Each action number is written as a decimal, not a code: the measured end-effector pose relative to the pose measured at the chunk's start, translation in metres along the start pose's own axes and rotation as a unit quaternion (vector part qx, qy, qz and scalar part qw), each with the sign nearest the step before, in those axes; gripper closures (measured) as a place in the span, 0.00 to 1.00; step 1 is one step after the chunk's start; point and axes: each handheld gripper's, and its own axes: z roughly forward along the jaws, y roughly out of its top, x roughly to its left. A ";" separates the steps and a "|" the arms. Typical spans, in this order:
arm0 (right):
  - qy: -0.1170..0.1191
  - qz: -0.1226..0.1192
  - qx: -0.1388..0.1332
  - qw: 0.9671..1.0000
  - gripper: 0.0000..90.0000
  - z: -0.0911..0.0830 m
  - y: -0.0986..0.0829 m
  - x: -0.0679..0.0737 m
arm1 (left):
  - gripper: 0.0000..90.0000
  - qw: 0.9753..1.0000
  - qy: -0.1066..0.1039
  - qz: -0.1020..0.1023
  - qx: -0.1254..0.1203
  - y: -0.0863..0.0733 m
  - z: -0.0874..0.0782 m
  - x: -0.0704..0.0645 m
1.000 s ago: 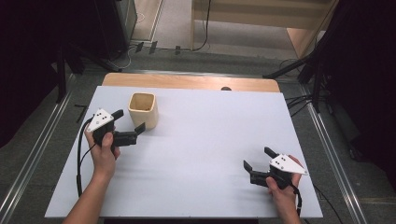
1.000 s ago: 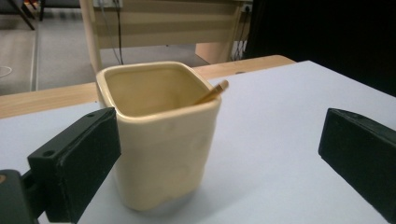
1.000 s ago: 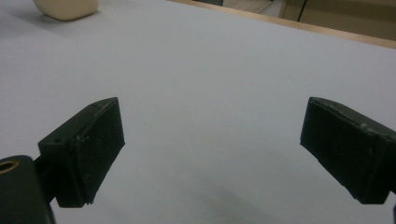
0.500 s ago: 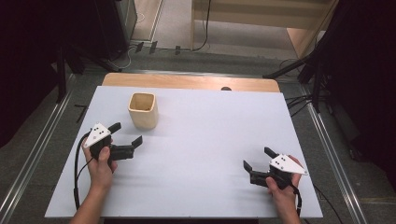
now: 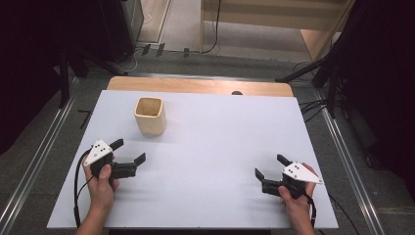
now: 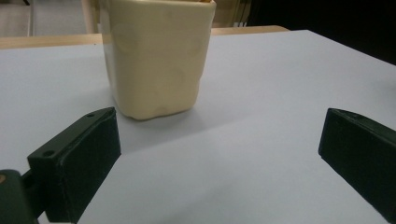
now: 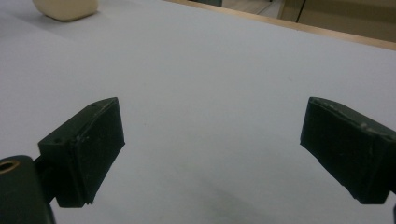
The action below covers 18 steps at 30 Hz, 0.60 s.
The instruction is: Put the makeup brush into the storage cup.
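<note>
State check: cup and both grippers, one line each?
cup: upright on the table, mouth open upward, untouched.
left gripper: open, holding nothing, near the cup but apart from it.
right gripper: open, holding nothing, far from the cup.

High view looks down; 2 low gripper views share the cup [image 5: 149, 115].

Even overhead lighting; table [image 5: 220, 147] bright, surroundings dark. Soft shadow beside the cup [image 6: 156, 56] toward 4 o'clock. Near jaws slightly blurred.
</note>
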 end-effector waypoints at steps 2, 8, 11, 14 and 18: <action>0.000 0.000 0.001 1.000 0.07 0.000 0.000 0.000 | 0.00 1.000 -0.001 0.000 0.001 -0.002 -0.002 0.000; -0.001 0.000 0.001 1.000 0.07 0.000 0.000 0.001 | 0.00 1.000 -0.003 0.006 0.011 -0.010 -0.009 -0.002; -0.001 -0.001 0.001 1.000 0.07 0.000 0.000 0.001 | 0.00 1.000 -0.003 0.014 0.017 -0.013 -0.012 -0.004; -0.001 -0.001 0.000 1.000 0.07 0.000 0.000 0.000 | 0.00 1.000 -0.005 0.018 0.019 -0.014 -0.016 -0.007; -0.001 -0.001 0.000 1.000 0.07 0.000 0.000 0.000 | 0.00 0.999 -0.004 0.023 0.022 -0.015 -0.021 -0.009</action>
